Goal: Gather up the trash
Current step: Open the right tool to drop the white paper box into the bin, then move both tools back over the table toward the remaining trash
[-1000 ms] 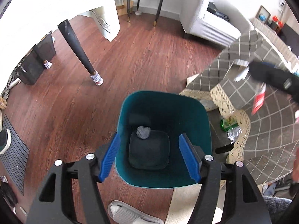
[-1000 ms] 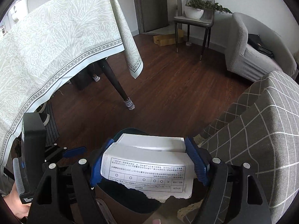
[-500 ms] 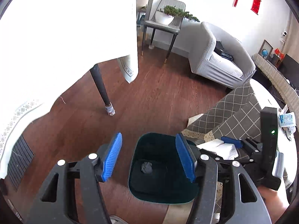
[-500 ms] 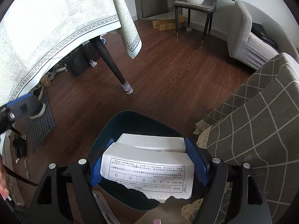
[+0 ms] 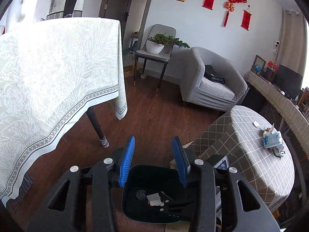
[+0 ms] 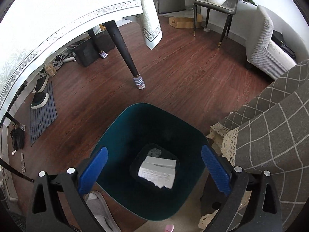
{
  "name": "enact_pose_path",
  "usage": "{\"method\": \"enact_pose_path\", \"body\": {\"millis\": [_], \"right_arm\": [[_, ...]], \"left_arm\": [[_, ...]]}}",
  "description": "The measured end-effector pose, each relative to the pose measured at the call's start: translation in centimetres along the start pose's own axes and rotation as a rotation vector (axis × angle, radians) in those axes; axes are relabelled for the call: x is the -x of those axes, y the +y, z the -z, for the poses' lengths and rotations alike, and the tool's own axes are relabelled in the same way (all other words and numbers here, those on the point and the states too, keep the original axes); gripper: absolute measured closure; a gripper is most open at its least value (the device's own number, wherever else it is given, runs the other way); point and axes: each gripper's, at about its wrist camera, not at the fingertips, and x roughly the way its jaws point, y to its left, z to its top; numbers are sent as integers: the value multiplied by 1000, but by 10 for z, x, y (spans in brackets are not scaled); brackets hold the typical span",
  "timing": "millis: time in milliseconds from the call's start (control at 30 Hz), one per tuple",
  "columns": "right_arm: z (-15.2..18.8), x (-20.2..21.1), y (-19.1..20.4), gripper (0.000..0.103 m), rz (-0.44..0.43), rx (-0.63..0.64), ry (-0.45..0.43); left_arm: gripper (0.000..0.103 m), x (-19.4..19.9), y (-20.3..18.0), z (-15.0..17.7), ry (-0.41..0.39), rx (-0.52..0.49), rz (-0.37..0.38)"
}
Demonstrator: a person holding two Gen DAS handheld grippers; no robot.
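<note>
A dark teal bin [image 6: 154,106] stands on the wood floor beside the checked-cloth table. On its bottom lie a torn white printed paper box [image 6: 157,171] and a grey crumpled wad [image 6: 155,152]. My right gripper [image 6: 154,149] hangs over the bin's mouth, its jaws opening wide, with nothing between the pads. My left gripper [image 5: 154,154] is higher and behind the bin [image 5: 152,174], looking out into the room. Its jaws are closing and hold nothing. The left wrist view also shows the paper [image 5: 154,199] and the wad [image 5: 140,194] in the bin.
A dining table with a pale tablecloth [image 5: 58,77] and a sock-footed leg [image 6: 138,81] stands to the left. On the right is a low table under grey checked cloth [image 5: 251,154] bearing a tissue pack [image 5: 273,139]. A grey armchair [image 5: 212,83], a slipper [image 6: 100,208] and a mat with shoes [image 6: 42,112] are around.
My right gripper opened and the white paper box dropped from it to the bin's bottom. My left gripper rose and tilted up toward the room, its jaws narrowing.
</note>
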Motion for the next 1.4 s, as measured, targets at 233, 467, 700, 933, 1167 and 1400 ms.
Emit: {"method": "enact_pose_path", "body": {"millis": [233, 467, 700, 933, 1167, 1400], "right_arm": [[3, 41, -1, 4, -27, 36, -49], [16, 102, -10, 4, -17, 92, -170], [25, 173, -40, 4, 2, 56, -311], [32, 219, -88, 5, 65, -29, -414], [61, 240, -144, 6, 150, -97, -465], [91, 266, -191, 7, 223, -145, -479]], "left_arm": [[60, 3, -14, -7, -17, 27, 20], [60, 15, -47, -19, -67, -60, 6], [52, 30, -83, -28, -99, -99, 54], [40, 28, -123, -28, -104, -122, 113], [29, 16, -174, -19, -88, -208, 137], [26, -2, -228, -6, -54, -270, 204]]}}
